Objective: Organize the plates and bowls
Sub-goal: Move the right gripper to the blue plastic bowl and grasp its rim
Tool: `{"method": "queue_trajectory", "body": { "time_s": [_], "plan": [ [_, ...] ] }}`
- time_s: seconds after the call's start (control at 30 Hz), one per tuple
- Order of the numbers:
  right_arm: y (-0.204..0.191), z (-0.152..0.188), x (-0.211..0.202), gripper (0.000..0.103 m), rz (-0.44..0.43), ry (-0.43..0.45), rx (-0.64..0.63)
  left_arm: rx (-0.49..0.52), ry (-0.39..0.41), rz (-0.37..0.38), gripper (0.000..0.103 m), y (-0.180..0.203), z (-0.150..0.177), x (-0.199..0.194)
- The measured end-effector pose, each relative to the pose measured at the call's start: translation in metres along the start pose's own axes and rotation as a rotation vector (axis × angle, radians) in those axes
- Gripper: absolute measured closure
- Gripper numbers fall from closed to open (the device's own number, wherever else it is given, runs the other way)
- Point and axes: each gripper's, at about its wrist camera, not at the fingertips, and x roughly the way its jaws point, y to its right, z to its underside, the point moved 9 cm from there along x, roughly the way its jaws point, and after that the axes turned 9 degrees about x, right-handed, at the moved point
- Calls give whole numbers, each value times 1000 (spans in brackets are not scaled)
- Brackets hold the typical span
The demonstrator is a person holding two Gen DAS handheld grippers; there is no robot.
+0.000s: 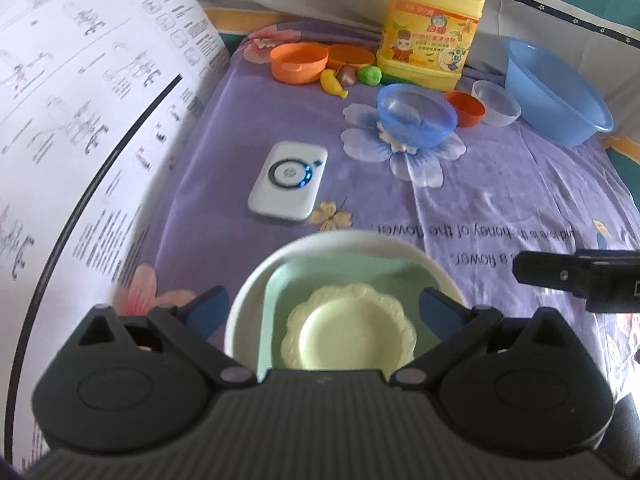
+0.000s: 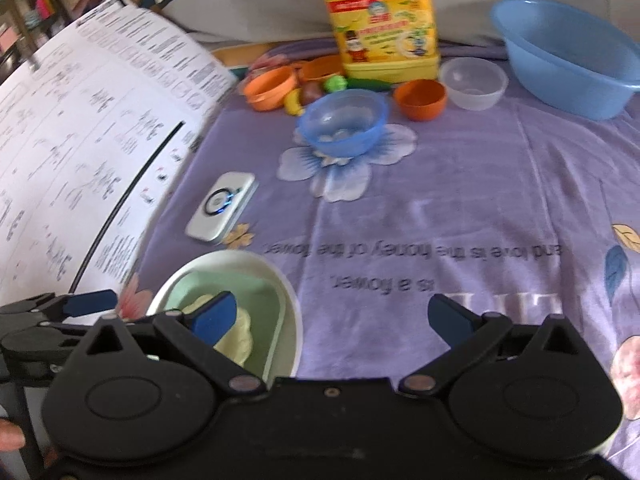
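Between your left gripper's (image 1: 322,306) spread, empty fingers sits the stack: scalloped yellow plate (image 1: 348,334) in a mint square dish (image 1: 280,292) inside a smooth white bowl (image 1: 256,280); beyond lies the translucent blue bowl (image 1: 416,114), far ahead; from the right wrist, your right gripper (image 2: 332,314) gapes empty too, stack left, blue bowl straight ahead, so right looks better placed.

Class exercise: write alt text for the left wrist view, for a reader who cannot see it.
Open left tongs hover over a white bowl holding a green dish and a pale yellow plate, on a purple floral cloth.
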Motion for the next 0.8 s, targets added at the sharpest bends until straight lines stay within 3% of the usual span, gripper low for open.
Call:
{"method": "queue_trajectory", "body": {
  "time_s": [0.3,0.63,0.73,0.8],
  "plan": [
    [40,-49,8,0,46,39,93,14,30,-9,0,8,-63,29],
    [47,-122,42,0,33,73,162,-28,35,-7,0,11,-134,84],
    [44,-141,58,5,22,67,176,-34,34,-7,0,14,-149,101],
    [42,-149,70,16,12,54,193,-31,27,-7,0,16,-156,111]
  ]
}}
